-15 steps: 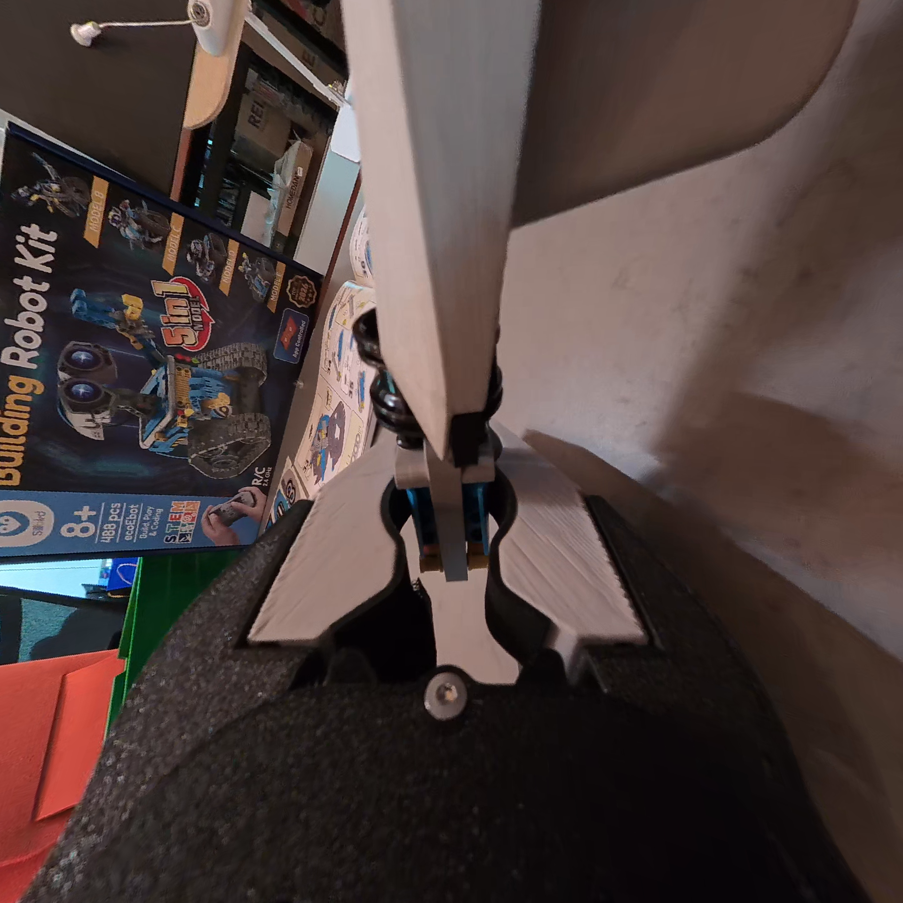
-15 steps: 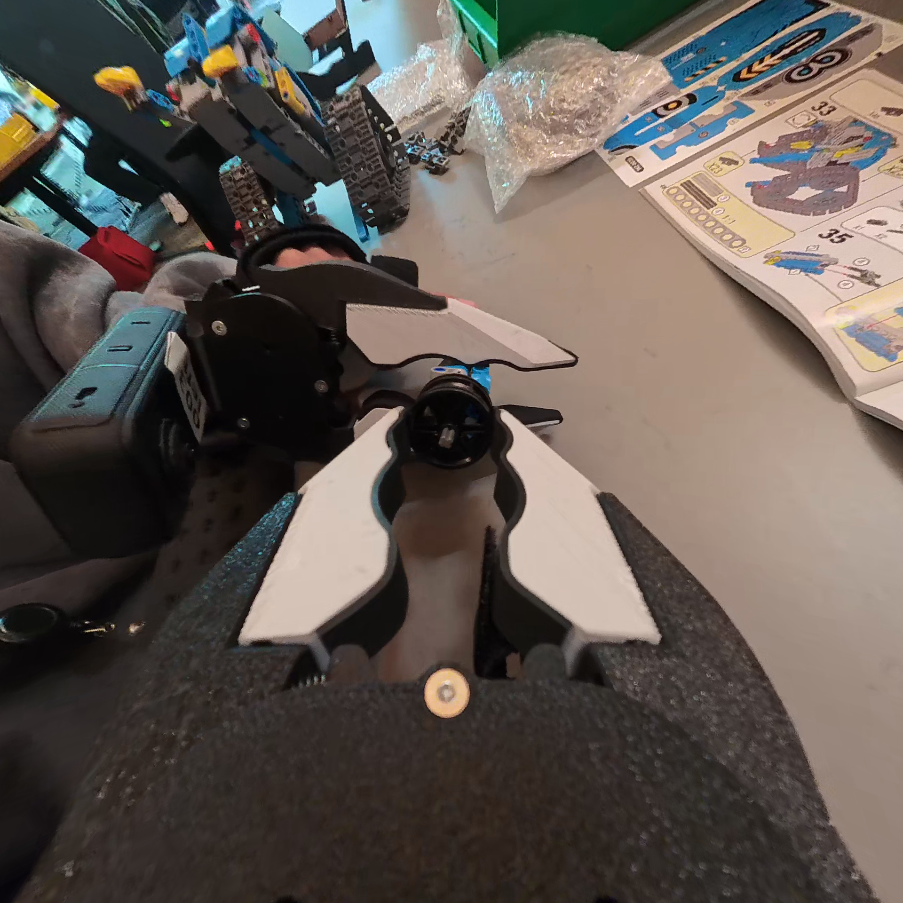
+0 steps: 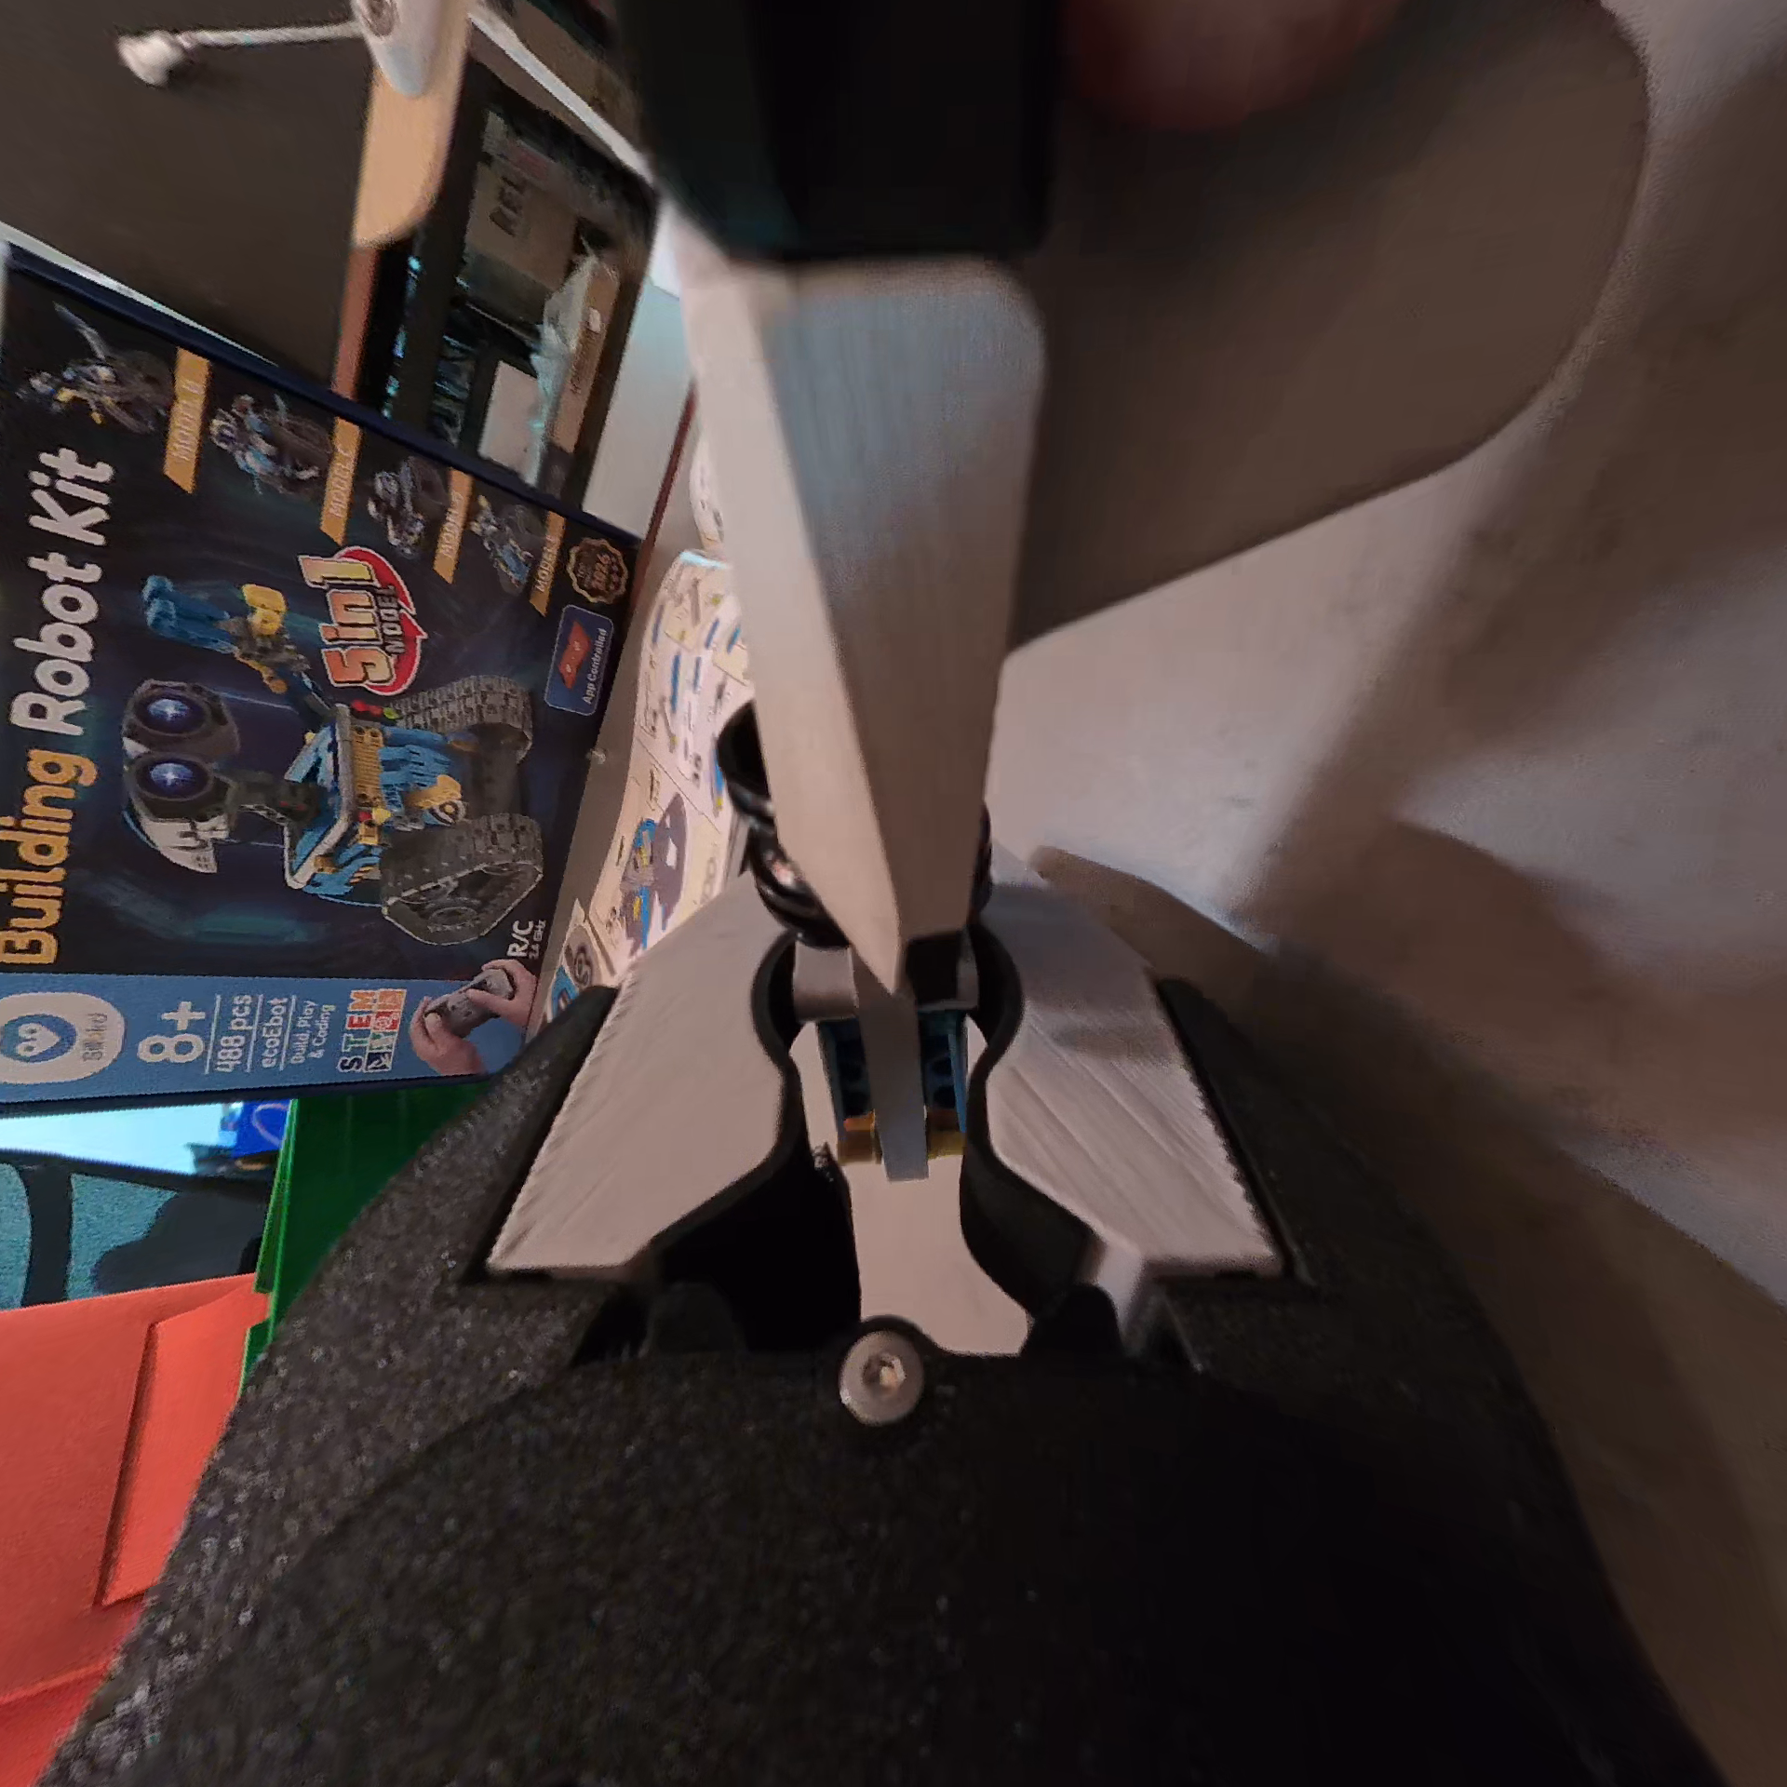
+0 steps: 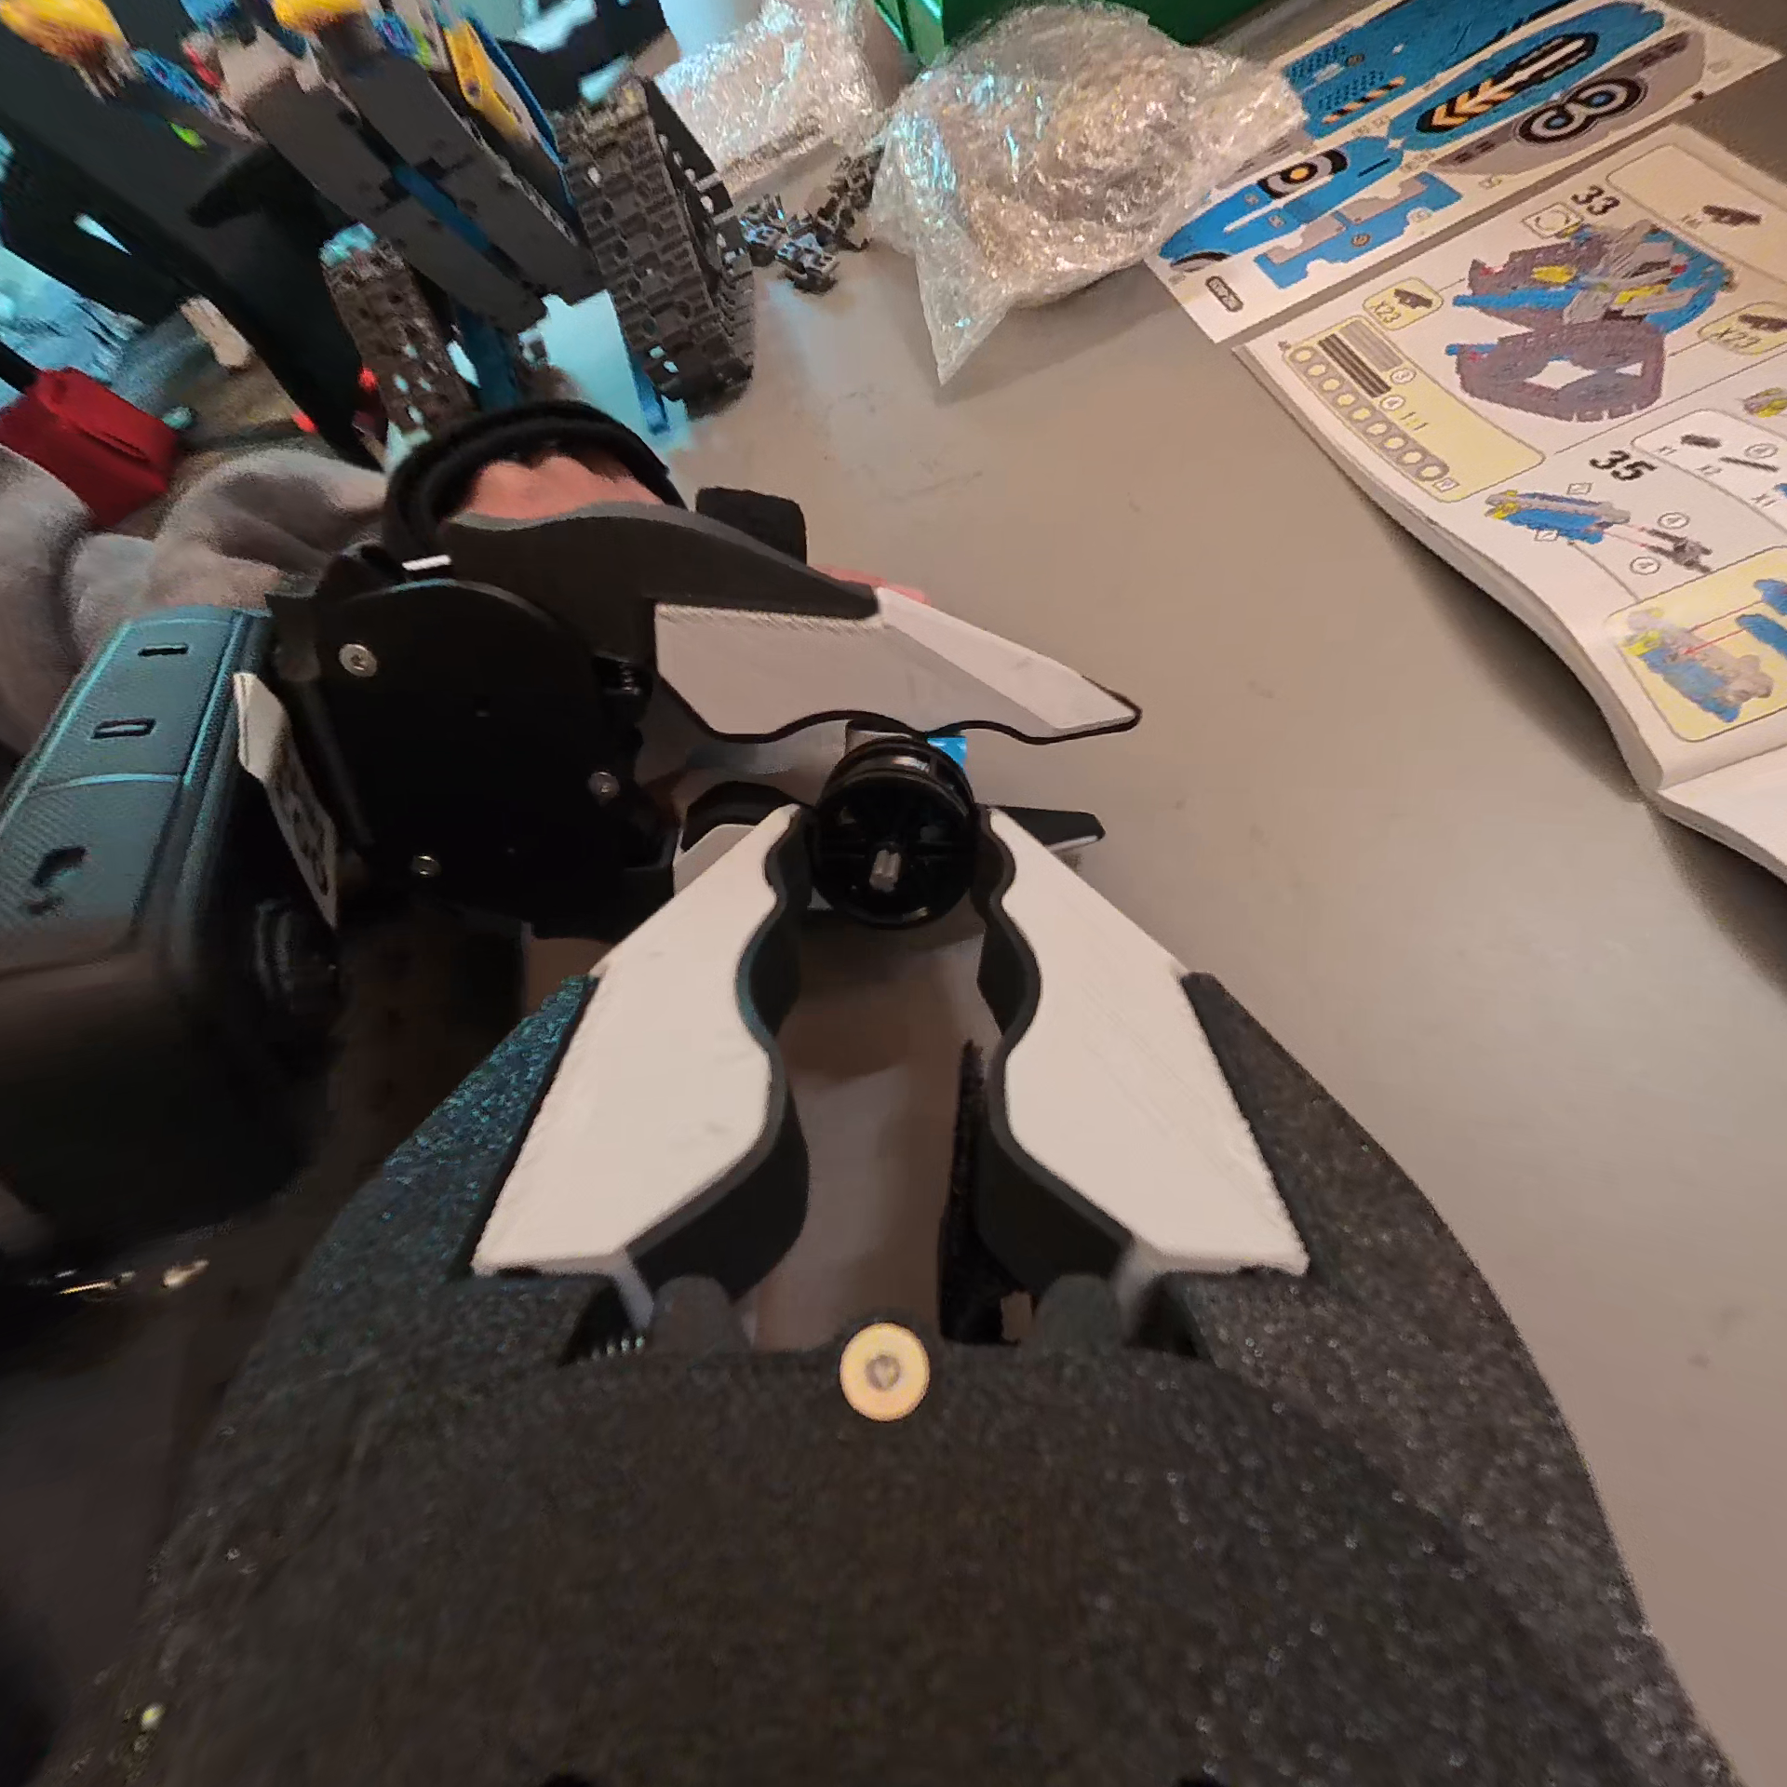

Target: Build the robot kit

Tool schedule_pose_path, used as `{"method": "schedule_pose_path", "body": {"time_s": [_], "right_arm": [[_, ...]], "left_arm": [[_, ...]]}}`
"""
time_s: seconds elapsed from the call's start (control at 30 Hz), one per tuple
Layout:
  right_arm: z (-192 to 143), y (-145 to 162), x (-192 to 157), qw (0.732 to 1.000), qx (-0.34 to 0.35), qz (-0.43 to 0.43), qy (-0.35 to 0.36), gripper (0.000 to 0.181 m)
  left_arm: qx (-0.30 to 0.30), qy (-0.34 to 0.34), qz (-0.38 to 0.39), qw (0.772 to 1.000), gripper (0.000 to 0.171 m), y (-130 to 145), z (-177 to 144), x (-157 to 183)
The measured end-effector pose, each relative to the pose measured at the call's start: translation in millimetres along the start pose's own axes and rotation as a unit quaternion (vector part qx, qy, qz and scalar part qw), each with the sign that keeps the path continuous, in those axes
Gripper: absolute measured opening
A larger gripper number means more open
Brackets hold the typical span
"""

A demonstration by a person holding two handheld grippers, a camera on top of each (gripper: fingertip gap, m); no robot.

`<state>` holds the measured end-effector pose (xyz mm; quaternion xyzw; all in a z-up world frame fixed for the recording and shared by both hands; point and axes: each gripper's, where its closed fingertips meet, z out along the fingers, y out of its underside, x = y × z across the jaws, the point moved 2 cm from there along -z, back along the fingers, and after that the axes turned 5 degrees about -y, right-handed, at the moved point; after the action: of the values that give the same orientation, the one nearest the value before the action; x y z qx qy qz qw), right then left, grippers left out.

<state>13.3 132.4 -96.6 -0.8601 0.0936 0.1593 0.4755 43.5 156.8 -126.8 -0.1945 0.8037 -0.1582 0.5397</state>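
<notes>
My left gripper [image 3: 875, 894] is shut on a small blue and grey brick piece [image 3: 843, 1064]. A black wheel [image 3: 764, 832] sits at the far end of that piece. My right gripper [image 4: 892, 822] is shut on this wheel [image 4: 890, 870], which has a grey axle at its centre. The right gripper's white finger [image 3: 870, 580] crosses the left wrist view from above. The left gripper [image 4: 1112, 774] enters the right wrist view from the left, held by a hand. Both grippers meet just above the grey table [image 4: 1257, 1064].
A tracked brick robot model [image 4: 580, 222] stands at the back left. Clear plastic bags [image 4: 1064, 164] and small loose parts [image 4: 803, 242] lie behind. An open instruction booklet [image 4: 1547, 435] lies at the right. The kit box [image 3: 271, 725] and a green box [image 3: 319, 1160] stand at the left. The gap from one gripper's tips to the other's is roughly 6 centimeters.
The two grippers have moved closer together. The right gripper's black body now shows at the top of the left wrist view, and the wheel sits nearer the left fingers.
</notes>
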Motion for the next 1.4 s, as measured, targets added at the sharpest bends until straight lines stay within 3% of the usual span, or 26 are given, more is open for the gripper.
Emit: {"method": "schedule_pose_path", "body": {"time_s": [0.03,0.1,0.17,0.2,0.27,0.37,0.43,0.57,0.6,0.67,0.73,0.87,1.1,1.4], "right_arm": [[-3,-2,-2,1.000,0.012,0.010,-0.019,0.032],[-14,-9,-5,0.994,0.045,0.053,-0.084,0.032],[-22,-8,-1,0.984,0.057,0.098,-0.136,0.032],[-30,-8,-3,0.974,0.067,0.122,-0.178,0.032],[-45,-7,8,0.964,0.095,0.150,-0.197,0.032],[-63,-14,12,0.951,0.130,0.159,-0.230,0.032],[-69,-17,6,0.948,0.136,0.146,-0.247,0.032],[-67,-17,-6,0.949,0.127,0.122,-0.261,0.033],[-66,-17,-7,0.949,0.125,0.119,-0.264,0.033],[-67,-20,-11,0.947,0.132,0.114,-0.269,0.032],[-70,-23,-17,0.944,0.138,0.106,-0.281,0.032],[-72,-26,-23,0.943,0.139,0.098,-0.285,0.032],[-71,-21,-24,0.946,0.119,0.100,-0.285,0.032],[-71,-13,-23,0.947,0.091,0.109,-0.289,0.032]], "left_arm": [[0.019,0.001,-0.011,1.000,0.022,-5,-4,-2],[0.062,0.018,-0.043,0.997,0.025,-16,-9,-6],[0.068,0.026,-0.055,0.996,0.029,-16,-8,-4],[0.072,0.030,-0.060,0.995,0.042,-14,-8,-4],[0.095,0.052,-0.105,0.988,0.059,-16,-15,-3],[0.144,0.135,-0.232,0.952,0.067,-27,-28,-8],[0.153,0.245,-0.349,0.892,0.076,-32,-34,-6],[0.233,0.430,-0.523,0.698,0.070,-48,-61,-28],[0.246,0.460,-0.535,0.665,0.059,-49,-66,-31],[0.257,0.486,-0.540,0.638,0.036,-51,-72,-33],[0.265,0.495,-0.531,0.634,0.022,-53,-76,-31],[0.280,0.498,-0.540,0.617,0.020,-55,-81,-37],[0.266,0.484,-0.499,0.668,0.019,-58,-80,-21],[0.252,0.485,-0.490,0.679,0.018,-60,-79,-14]]}}
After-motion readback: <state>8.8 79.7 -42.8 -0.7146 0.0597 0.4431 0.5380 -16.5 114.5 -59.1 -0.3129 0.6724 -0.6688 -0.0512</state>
